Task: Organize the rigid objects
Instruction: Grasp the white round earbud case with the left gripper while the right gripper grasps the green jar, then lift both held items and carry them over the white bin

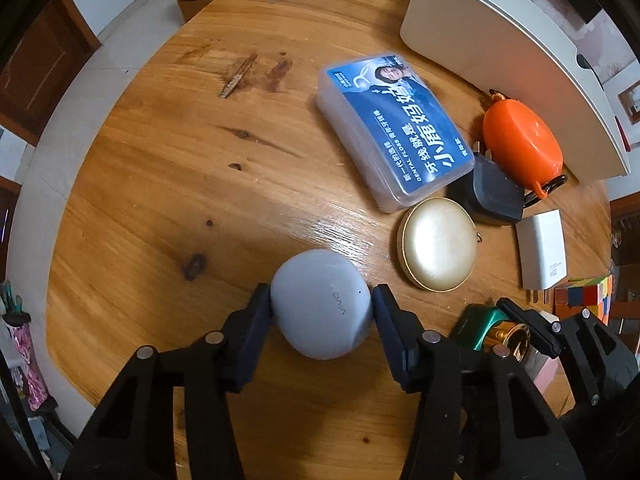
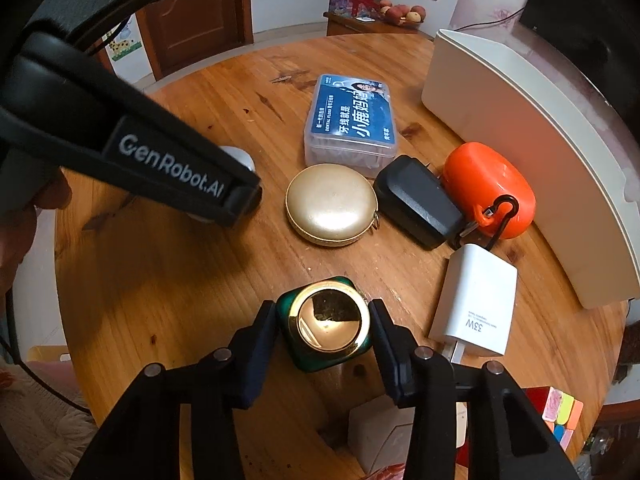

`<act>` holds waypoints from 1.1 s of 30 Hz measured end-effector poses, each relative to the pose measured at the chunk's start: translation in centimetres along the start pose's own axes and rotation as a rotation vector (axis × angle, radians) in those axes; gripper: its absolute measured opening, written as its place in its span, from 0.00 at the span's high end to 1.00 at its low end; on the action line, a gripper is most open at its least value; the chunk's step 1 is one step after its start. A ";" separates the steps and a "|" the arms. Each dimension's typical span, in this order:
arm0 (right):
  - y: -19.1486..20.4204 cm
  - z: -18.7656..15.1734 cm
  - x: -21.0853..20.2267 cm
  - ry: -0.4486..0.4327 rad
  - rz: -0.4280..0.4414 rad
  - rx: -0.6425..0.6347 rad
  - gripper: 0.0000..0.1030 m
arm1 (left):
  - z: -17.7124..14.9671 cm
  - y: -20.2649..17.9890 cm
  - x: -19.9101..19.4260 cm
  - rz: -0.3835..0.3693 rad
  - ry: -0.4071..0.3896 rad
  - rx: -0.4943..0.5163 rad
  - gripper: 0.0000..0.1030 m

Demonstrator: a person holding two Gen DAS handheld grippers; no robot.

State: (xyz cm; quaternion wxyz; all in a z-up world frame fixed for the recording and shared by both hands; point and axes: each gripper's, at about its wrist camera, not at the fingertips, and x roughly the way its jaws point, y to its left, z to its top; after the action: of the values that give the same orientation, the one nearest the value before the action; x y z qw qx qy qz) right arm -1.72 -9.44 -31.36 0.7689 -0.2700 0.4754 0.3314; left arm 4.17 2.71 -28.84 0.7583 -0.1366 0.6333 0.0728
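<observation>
A pale grey rounded earbud case (image 1: 320,304) lies on the round wooden table (image 1: 200,160). My left gripper (image 1: 322,296) is shut on it, a pad pressing each side. In the right wrist view a green square jar with a shiny gold lid (image 2: 328,320) stands upright on the table, and my right gripper (image 2: 322,308) is shut on its sides. The same jar (image 1: 476,320) shows at the lower right of the left wrist view. In the right wrist view the left gripper's body hides most of the grey case (image 2: 240,158).
Beyond the grippers lie a blue-labelled dental floss box (image 1: 392,128), a gold round compact (image 1: 438,244), a black adapter (image 1: 492,190), an orange pouch (image 1: 520,144) and a white charger (image 1: 542,254). A white bin (image 1: 500,40) stands at the far right. A colour cube (image 1: 588,294) sits near the right edge.
</observation>
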 end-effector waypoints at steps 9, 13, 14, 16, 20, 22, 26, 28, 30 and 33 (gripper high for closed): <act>0.1 -0.2 -0.2 0.000 -0.028 0.007 0.56 | -2.8 1.8 -1.2 -0.057 -0.040 -0.038 0.47; -0.1 0.1 -1.5 -0.017 -0.051 0.037 0.56 | -3.8 2.3 -2.8 -0.054 -0.077 -0.014 0.48; -0.3 0.3 -2.0 -0.019 -0.048 0.050 0.56 | -3.8 2.3 -3.8 -0.056 -0.087 -0.002 0.48; -0.9 0.7 -3.6 -0.033 -0.036 0.090 0.56 | -3.6 1.9 -5.4 -0.046 -0.098 0.023 0.47; -2.0 1.8 -7.0 -0.055 -0.062 0.138 0.56 | -2.1 0.4 -9.3 -0.029 -0.132 0.079 0.47; -2.9 2.5 -9.1 -0.083 -0.068 0.174 0.56 | -1.2 -0.9 -11.1 -0.023 -0.155 0.105 0.47; -4.8 3.6 -13.0 -0.136 -0.070 0.243 0.56 | 0.7 -3.2 -14.8 -0.016 -0.211 0.161 0.47; -6.0 4.1 -14.9 -0.155 -0.091 0.264 0.56 | 1.7 -4.2 -17.0 -0.019 -0.244 0.195 0.47; -7.1 4.9 -16.3 -0.164 -0.114 0.281 0.56 | 2.4 -5.4 -18.5 -0.017 -0.269 0.231 0.47; -9.5 6.0 -18.7 -0.178 -0.132 0.341 0.56 | 3.4 -7.0 -20.8 -0.036 -0.308 0.286 0.47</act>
State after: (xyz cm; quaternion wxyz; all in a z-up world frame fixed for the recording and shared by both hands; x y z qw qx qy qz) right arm 2.78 -15.79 -10.98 0.8625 -0.1360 0.4360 0.2178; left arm 5.41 -1.63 -7.07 0.8589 -0.0261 0.5113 -0.0116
